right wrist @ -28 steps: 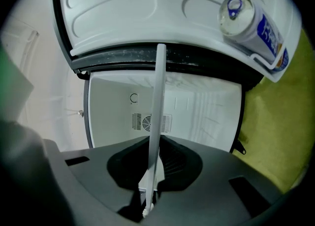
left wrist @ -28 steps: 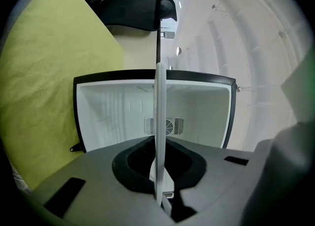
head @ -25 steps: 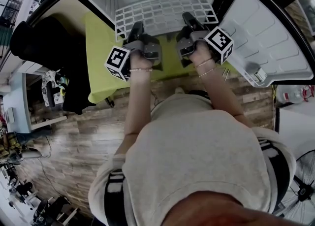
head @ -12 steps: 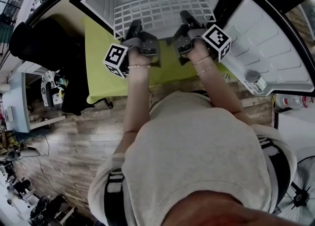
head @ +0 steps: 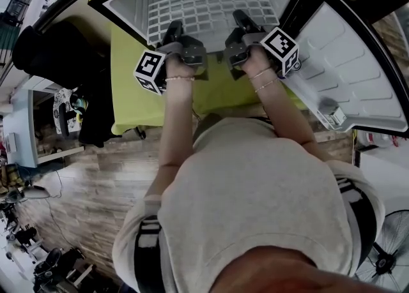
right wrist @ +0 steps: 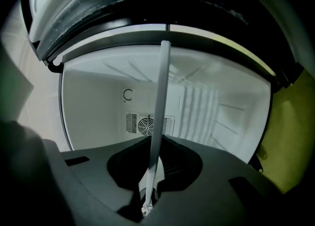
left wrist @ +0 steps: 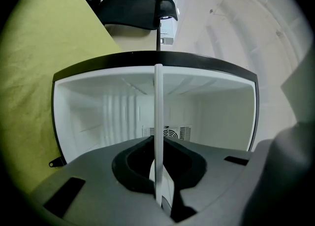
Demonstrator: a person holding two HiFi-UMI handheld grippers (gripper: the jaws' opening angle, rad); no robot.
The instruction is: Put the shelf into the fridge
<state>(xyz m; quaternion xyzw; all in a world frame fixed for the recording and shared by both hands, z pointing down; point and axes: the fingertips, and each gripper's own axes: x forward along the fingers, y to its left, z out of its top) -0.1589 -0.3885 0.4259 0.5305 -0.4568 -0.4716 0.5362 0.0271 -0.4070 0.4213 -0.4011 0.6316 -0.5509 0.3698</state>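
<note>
Below, green tabletop (head: 131, 87) fronts open fridge (head: 128, 6); wood-plank floor (head: 96, 180).

So the shelf (head: 211, 7) sits in the fridge (head: 133, 6), left gripper (head: 173, 31) and right gripper (head: 241, 22) side by side clamping its near edge, door (head: 358, 55) off right.

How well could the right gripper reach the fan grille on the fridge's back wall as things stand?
Probably not yet: the right gripper is shut on the shelf, whose edge runs ahead of it toward the fan grille. Nothing else shows in the way inside the open fridge.
</note>
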